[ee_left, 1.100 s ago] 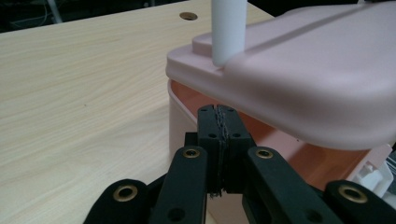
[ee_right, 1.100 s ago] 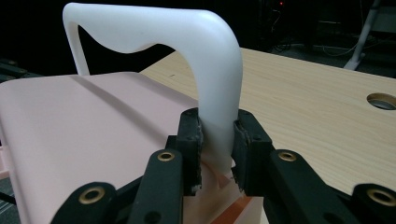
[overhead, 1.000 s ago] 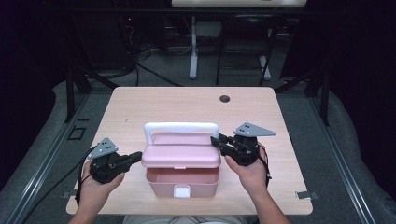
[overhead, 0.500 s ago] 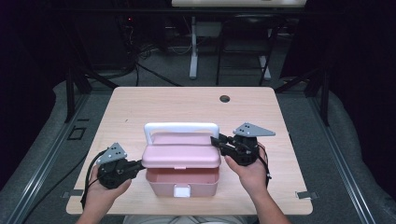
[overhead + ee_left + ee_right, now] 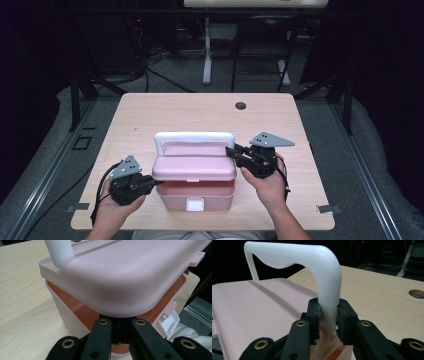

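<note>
A pink box (image 5: pixel 200 192) stands near the table's front edge, its pink lid (image 5: pixel 194 167) lifted a little off the body. A white handle (image 5: pixel 194 136) stands up from the lid's far side. My right gripper (image 5: pixel 229 150) is shut on the handle's right leg; in the right gripper view the pads (image 5: pixel 315 312) press on the white handle (image 5: pixel 324 277). My left gripper (image 5: pixel 159 183) is shut with nothing in it, its tips tucked under the lid's left end. In the left gripper view the lid (image 5: pixel 120 277) hangs just over the shut left gripper (image 5: pixel 121 322).
The wooden table (image 5: pixel 200 110) has a round cable hole (image 5: pixel 240 105) at the far side. A white latch (image 5: pixel 194 203) sits on the box's front. Black frames and cables stand on the floor beyond the table.
The left hand has shifted toward the near edge and in toward the box, bringing its tips under the lid's left end. The right hand has stayed on the handle.
</note>
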Demonstrator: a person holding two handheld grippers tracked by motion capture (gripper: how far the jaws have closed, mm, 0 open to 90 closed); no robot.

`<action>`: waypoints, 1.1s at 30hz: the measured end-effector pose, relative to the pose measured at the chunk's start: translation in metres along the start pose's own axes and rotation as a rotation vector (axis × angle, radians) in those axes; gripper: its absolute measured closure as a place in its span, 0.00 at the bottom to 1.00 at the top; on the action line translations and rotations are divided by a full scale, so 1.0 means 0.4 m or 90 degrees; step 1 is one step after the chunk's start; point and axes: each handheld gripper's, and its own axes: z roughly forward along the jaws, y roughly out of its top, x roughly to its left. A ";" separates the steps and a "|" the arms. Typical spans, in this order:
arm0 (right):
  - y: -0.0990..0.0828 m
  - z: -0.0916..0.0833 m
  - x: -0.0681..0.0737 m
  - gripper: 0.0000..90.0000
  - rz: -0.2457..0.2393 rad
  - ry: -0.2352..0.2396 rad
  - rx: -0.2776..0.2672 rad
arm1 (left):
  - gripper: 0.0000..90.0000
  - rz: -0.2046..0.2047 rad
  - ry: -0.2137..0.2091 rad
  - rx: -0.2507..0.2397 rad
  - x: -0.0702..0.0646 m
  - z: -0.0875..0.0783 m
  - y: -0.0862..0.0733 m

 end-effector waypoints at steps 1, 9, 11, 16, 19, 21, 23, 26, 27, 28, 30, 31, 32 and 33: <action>0.000 0.000 0.000 0.82 0.001 0.001 0.000 | 1.00 -0.001 0.001 -0.002 0.000 0.000 0.000; -0.002 0.000 -0.002 0.82 0.002 0.005 -0.001 | 1.00 -0.007 -0.003 -0.007 -0.001 0.000 0.003; -0.002 0.001 -0.002 0.81 0.003 0.005 0.000 | 1.00 -0.007 -0.004 -0.007 0.000 0.000 0.003; -0.004 -0.001 -0.005 0.80 0.011 0.009 0.001 | 1.00 -0.010 -0.002 -0.007 -0.003 -0.001 0.005; -0.003 -0.006 -0.006 0.78 0.012 0.010 -0.004 | 1.00 -0.006 -0.001 -0.006 -0.002 -0.003 0.008; -0.003 -0.012 -0.007 0.78 0.013 0.008 -0.005 | 1.00 -0.008 -0.001 -0.009 -0.002 -0.003 0.010; -0.002 -0.020 -0.008 0.78 0.015 0.006 -0.011 | 0.99 -0.011 -0.002 -0.010 -0.002 -0.004 0.012; 0.000 -0.031 -0.011 0.77 0.015 0.001 -0.019 | 0.99 -0.007 0.000 -0.010 0.000 -0.006 0.018; 0.001 -0.035 -0.012 0.78 0.017 0.000 -0.021 | 0.99 -0.006 -0.001 -0.012 0.001 -0.006 0.020; 0.002 -0.039 -0.013 0.77 0.014 -0.002 -0.024 | 0.99 -0.007 -0.001 -0.015 0.002 -0.006 0.022; 0.002 -0.047 -0.015 0.78 0.015 -0.006 -0.027 | 0.99 -0.009 -0.003 -0.017 0.004 -0.009 0.027; 0.002 -0.051 -0.016 0.78 0.016 -0.008 -0.029 | 0.99 -0.010 -0.002 -0.022 0.005 -0.009 0.029; 0.001 -0.054 -0.018 0.78 0.015 -0.012 -0.029 | 0.99 -0.008 -0.003 -0.023 0.007 -0.010 0.033; 0.000 -0.057 -0.019 0.78 0.017 -0.014 -0.031 | 0.99 -0.010 -0.002 -0.026 0.007 -0.010 0.035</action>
